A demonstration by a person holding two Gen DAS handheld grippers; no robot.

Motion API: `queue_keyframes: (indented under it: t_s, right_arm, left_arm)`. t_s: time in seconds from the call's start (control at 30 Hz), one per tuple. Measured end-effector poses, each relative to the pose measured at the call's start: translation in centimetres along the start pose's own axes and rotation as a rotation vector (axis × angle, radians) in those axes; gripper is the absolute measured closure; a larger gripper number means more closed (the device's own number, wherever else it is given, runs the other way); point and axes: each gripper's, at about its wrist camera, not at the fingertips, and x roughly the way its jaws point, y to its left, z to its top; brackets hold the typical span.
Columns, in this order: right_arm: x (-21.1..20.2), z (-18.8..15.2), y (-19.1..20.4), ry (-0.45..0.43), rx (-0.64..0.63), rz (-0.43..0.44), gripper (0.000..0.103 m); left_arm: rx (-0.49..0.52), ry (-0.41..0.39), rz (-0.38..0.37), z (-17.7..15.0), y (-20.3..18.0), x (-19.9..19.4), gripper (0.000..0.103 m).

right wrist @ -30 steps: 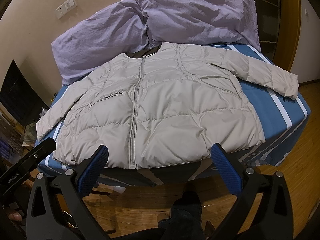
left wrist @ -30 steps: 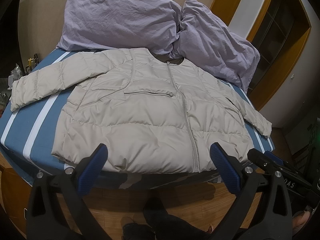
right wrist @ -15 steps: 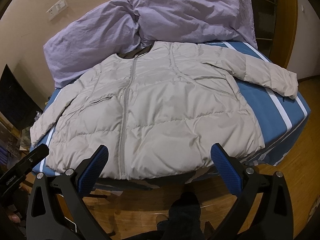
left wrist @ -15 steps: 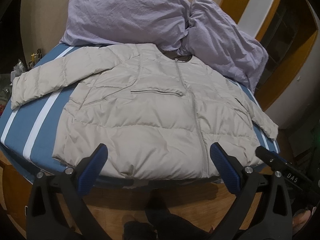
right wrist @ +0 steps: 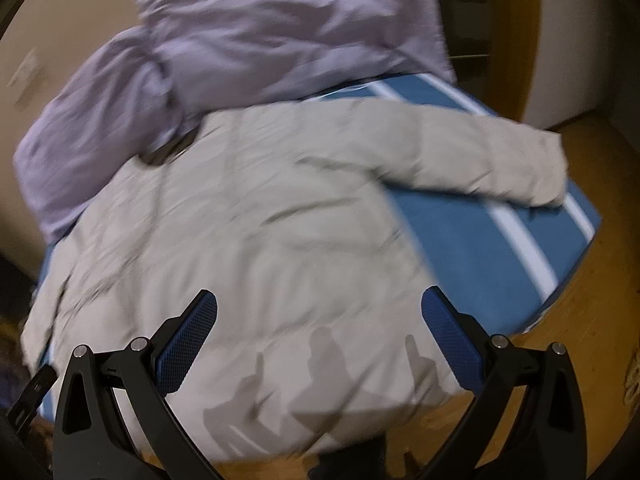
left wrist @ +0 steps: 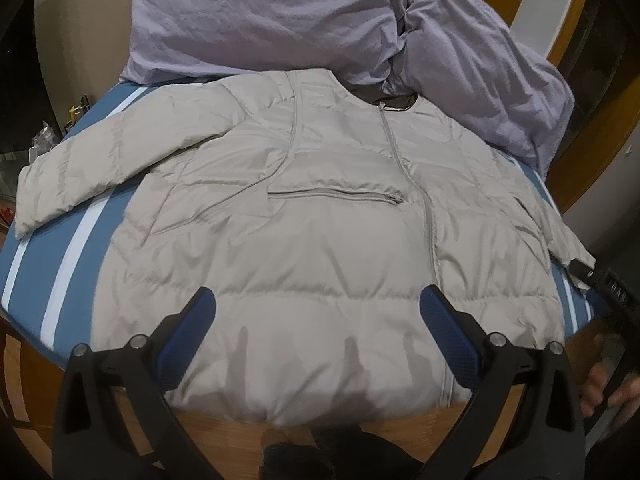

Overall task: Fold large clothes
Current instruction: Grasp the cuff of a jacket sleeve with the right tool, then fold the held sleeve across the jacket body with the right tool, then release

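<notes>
Lying flat and face up on the bed (left wrist: 80, 216), the beige puffer jacket (left wrist: 320, 240) has its zip closed and its hem toward the person, at the near edge of the mattress. The collar points away, against the purple pillows (left wrist: 280, 20). So the long axis of the body runs straight away from both tools, and the two sleeves spread out to the sides.

The left hand-held gripper (left wrist: 318, 344) hovers over the hem with its jaws wide apart and nothing between them. The right hand-held gripper (right wrist: 319, 344) is also spread open and empty, above the right part of the hem; its view is blurred, so fine detail is lost there.

The left sleeve (left wrist: 92, 160) reaches far out over the blue striped cover, to the left of the left tool. The right sleeve (right wrist: 480, 156) lies out to the right of the right tool, its cuff near the bed corner. In my judgement each sleeve belongs to the hand on its own side, and folding begins by bringing a sleeve inward across the chest.
</notes>
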Motion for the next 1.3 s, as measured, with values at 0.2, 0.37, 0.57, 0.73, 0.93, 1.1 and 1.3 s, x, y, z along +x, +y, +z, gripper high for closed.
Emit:
queue_keyframes:
  t_s: [0.2, 0.37, 0.57, 0.73, 0.93, 1.1, 1.3]
  right_arm:
    - [3.9, 5.4, -7.5, -0.026, 0.132, -0.133, 0.001]
    - [7.0, 8.5, -14.8, 0.015, 0.274, -0.241, 0.011]
    - [8.9, 10.5, -22.3, 0.044, 0.443, -0.357, 0.014]
    - [10.8, 10.9, -25.1, 0.109, 0.495, -0.346, 0.032]
    - [11.5, 10.4, -25.6, 0.123, 0.521, -0.267, 0.051]
    - [11.2, 10.7, -24.8, 0.1, 0.499, -0.249, 0.077]
    - [8.5, 12.5, -21.3, 0.025, 0.423, -0.293, 0.088]
  left_arm:
    - [-0.004, 0.034, 0.03, 2.3, -1.0, 3.3, 0.002]
    - [-0.006, 0.056, 0.058, 3.6, -1.8, 5.3, 0.002]
    - [-0.026, 0.079, 0.082, 4.8, -2.4, 6.9, 0.002]
    - [-0.034, 0.08, 0.101, 5.6, -3.4, 7.4, 0.002]
    - [-0.051, 0.057, 0.113, 5.9, -3.8, 6.9, 0.002]
    - [-0.078, 0.041, 0.118, 5.9, -2.1, 6.2, 0.002]
    - [-0.102, 0.024, 0.123, 6.1, 1.2, 4.9, 0.002]
